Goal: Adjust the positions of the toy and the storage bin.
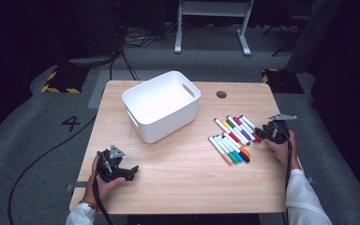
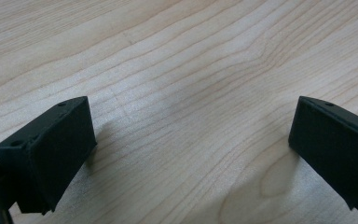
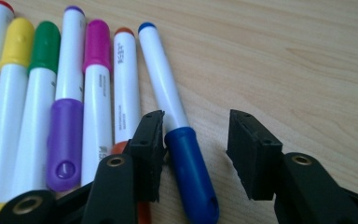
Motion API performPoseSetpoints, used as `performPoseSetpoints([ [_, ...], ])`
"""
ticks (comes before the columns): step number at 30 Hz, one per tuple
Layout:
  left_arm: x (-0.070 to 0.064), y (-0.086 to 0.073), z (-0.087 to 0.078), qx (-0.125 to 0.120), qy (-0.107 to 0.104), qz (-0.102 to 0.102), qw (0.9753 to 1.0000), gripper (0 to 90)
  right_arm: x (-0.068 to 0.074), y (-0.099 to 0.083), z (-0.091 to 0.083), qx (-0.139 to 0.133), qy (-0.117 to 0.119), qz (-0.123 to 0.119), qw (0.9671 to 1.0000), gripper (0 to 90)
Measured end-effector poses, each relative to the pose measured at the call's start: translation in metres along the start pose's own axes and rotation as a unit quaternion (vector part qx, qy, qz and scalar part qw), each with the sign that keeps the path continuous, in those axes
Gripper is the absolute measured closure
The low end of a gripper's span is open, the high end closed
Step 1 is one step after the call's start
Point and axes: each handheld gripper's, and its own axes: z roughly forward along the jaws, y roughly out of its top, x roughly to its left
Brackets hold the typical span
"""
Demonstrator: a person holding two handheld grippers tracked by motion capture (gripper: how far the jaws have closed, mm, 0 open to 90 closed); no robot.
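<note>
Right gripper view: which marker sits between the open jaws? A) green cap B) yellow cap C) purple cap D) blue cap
D: the right gripper is open with its jaws either side of the blue-capped marker; the purple-capped marker and the others lie outside the jaws.

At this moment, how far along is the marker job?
Nothing looks done: the white bin shows no markers inside, and the markers lie on the table. In hand: the open right gripper straddles the blue-capped marker. The left gripper rests open.
</note>
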Motion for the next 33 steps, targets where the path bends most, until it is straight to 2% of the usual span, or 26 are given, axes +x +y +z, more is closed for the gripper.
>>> performPoseSetpoints([
  [9,-0.004,0.001,0.0,0.003,0.002,0.0,1.0,0.4,0.005,-0.001,0.003,0.005,0.013,-0.008,0.9999,62.9],
  [17,-0.019,0.005,0.005,0.003,-0.007,0.015,0.9999,0.5,0.012,-0.002,0.003,-0.001,0.029,-0.023,0.9993,73.1],
  [20,-0.028,0.008,0.008,0.001,-0.012,0.021,0.9997,0.5,0.017,-0.005,0.001,-0.006,0.041,-0.026,0.9988,73.2],
  [23,-0.04,0.014,0.013,0.003,-0.023,0.028,0.9993,0.4,0.021,-0.006,0.0,-0.006,0.043,-0.033,0.9985,73.2],
  [27,-0.054,0.023,0.022,0.003,-0.036,0.053,0.9979,0.4,0.027,-0.006,-0.001,-0.003,0.046,-0.043,0.998,73.2],
  [30,-0.066,0.031,0.029,0.004,-0.044,0.063,0.997,0.5,0.032,-0.005,-0.001,0.0,0.047,-0.053,0.9975,73.1],
  [31,-0.071,0.033,0.031,0.005,-0.053,0.062,0.9967,0.5,0.034,-0.005,-0.001,-0.001,0.049,-0.054,0.9974,73.1],
  [32,-0.076,0.037,0.034,0.006,-0.054,0.073,0.9959,0.5,0.036,-0.004,-0.001,-0.002,0.05,-0.056,0.9972,73.1],
  [33,-0.081,0.039,0.037,0.006,-0.061,0.073,0.9954,0.4,0.038,-0.004,-0.001,-0.001,0.053,-0.059,0.9969,73.1],
])
